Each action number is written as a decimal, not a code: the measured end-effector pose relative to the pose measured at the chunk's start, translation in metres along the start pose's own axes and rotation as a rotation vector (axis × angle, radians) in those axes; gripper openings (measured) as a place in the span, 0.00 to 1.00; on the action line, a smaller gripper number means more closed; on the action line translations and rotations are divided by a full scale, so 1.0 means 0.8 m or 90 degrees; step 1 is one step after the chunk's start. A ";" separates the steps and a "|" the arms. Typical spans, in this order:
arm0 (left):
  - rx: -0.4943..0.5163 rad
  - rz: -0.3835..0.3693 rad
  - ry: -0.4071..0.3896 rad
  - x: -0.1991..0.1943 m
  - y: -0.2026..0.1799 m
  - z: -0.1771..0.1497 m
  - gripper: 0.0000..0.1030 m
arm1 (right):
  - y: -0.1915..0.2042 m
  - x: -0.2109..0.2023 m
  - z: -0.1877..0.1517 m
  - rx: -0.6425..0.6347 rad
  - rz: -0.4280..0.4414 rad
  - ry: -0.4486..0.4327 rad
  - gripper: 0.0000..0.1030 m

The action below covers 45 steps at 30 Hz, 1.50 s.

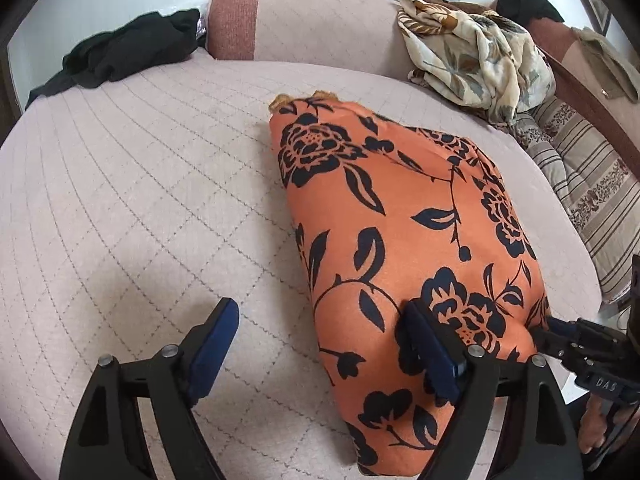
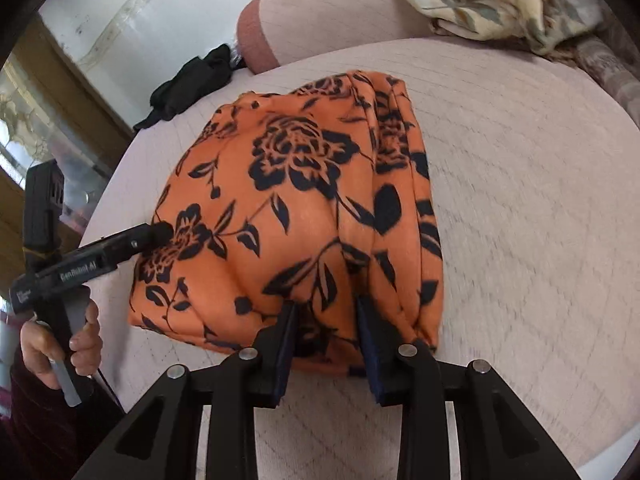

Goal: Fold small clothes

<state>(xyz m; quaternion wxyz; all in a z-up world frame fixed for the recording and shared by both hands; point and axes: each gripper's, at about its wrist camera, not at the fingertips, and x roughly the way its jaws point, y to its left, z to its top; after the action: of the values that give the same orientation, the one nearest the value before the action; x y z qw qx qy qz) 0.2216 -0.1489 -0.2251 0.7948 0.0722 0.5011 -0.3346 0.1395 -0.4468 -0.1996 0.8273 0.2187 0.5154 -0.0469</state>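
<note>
Right wrist view shows the orange floral garment point(image 2: 296, 216) lying folded into a compact bundle on the quilted sofa seat point(image 2: 520, 208), just ahead of the right gripper point(image 2: 326, 312), which pinches its near edge. The left gripper point(image 1: 320, 320) stands spread, one finger touching the cloth. I judge this piece nearly finished; the cream floral cloth point(image 1: 476, 56) and black garment point(image 1: 120, 56) beyond remain unfolded.
</note>
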 end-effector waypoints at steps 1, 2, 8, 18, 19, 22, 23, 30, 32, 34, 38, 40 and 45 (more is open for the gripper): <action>0.014 0.011 -0.009 -0.003 -0.004 0.000 0.84 | 0.000 0.000 0.003 0.000 -0.001 0.004 0.34; 0.026 0.019 -0.016 -0.006 -0.008 0.000 0.84 | 0.001 0.001 0.006 0.003 -0.001 0.012 0.33; 0.066 0.046 -0.028 -0.010 -0.024 0.001 0.84 | 0.006 -0.033 0.040 0.032 -0.022 -0.040 0.33; 0.068 0.053 -0.024 -0.008 -0.026 -0.001 0.84 | 0.038 0.035 0.049 0.056 0.012 0.042 0.33; 0.067 0.053 -0.025 -0.009 -0.026 -0.001 0.84 | 0.037 0.034 0.049 0.058 0.014 0.032 0.33; 0.068 0.054 -0.025 -0.009 -0.026 -0.002 0.84 | 0.033 0.018 0.052 0.072 0.042 0.016 0.33; 0.068 0.054 -0.025 -0.009 -0.026 -0.002 0.84 | 0.028 0.011 0.048 0.082 0.050 0.005 0.33; 0.068 0.055 -0.022 -0.005 -0.029 -0.002 0.84 | 0.024 0.020 0.045 0.066 0.041 0.026 0.33; 0.070 0.056 -0.022 -0.005 -0.030 -0.002 0.84 | 0.029 0.022 0.044 0.053 0.028 0.020 0.33; 0.069 0.053 -0.021 -0.004 -0.030 -0.002 0.84 | 0.030 0.024 0.042 0.042 0.024 0.018 0.33; 0.067 0.052 -0.019 -0.003 -0.031 -0.001 0.84 | 0.024 0.021 0.039 0.059 0.047 0.021 0.33; 0.066 0.051 -0.019 -0.002 -0.031 0.000 0.84 | 0.021 0.025 0.041 0.062 0.054 0.022 0.33; 0.065 0.051 -0.018 -0.002 -0.031 0.000 0.84 | 0.016 0.020 0.043 0.068 0.072 0.017 0.33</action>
<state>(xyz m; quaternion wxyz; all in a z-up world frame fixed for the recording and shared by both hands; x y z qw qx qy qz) 0.2062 -0.1669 -0.2186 0.8100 0.1275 0.4687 -0.3286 0.1795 -0.4465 -0.1970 0.8086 0.2920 0.5101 -0.0249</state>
